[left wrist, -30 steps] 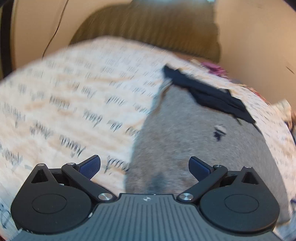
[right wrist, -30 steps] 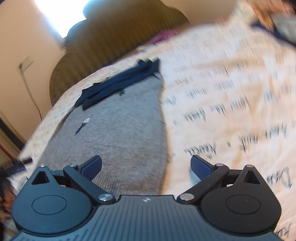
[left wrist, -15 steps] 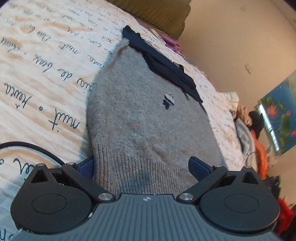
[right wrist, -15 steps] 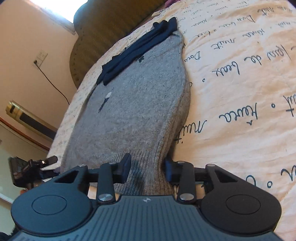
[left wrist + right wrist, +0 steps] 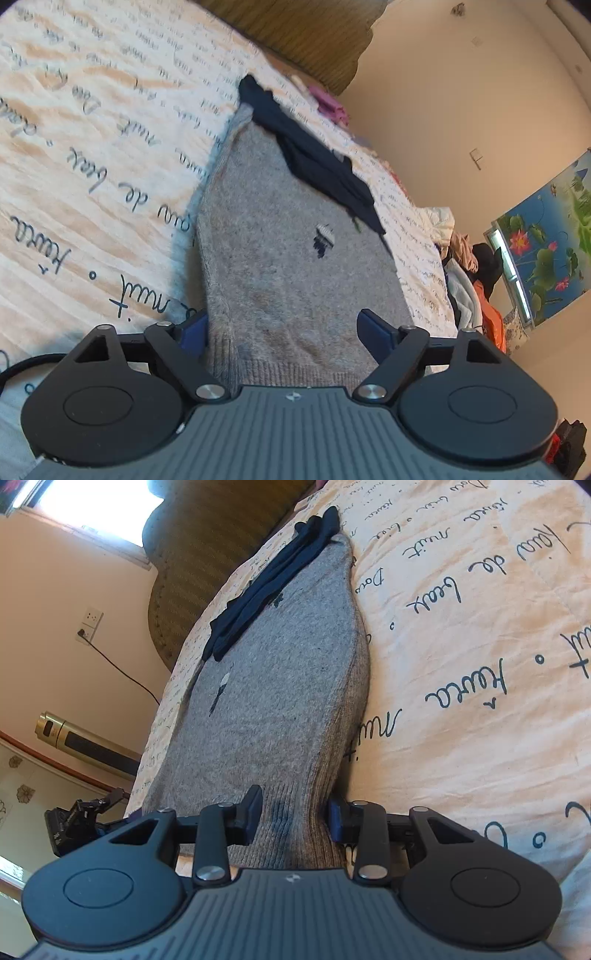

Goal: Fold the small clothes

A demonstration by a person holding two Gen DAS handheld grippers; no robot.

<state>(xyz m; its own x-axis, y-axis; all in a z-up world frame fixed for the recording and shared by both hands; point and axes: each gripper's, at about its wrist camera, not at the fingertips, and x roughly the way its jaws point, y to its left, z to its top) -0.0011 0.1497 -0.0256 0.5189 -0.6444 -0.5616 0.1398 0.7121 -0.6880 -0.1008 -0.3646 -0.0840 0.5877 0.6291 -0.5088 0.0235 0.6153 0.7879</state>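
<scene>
Right wrist view: my right fingers (image 5: 293, 818) pinch the ribbed hem of the grey knitted sweater (image 5: 280, 686) lying on the script-printed bed cover (image 5: 480, 635), while my left fingers (image 5: 282, 332), just narrowing, straddle the hem unclamped and, I judge, must close before lifting it to fold.

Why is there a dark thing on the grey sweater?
That looks odd: a dark navy garment lies bunched across the far end of the sweater, near its collar. It sits askew, spilling onto the bedspread. It may need moving before folding.
</scene>
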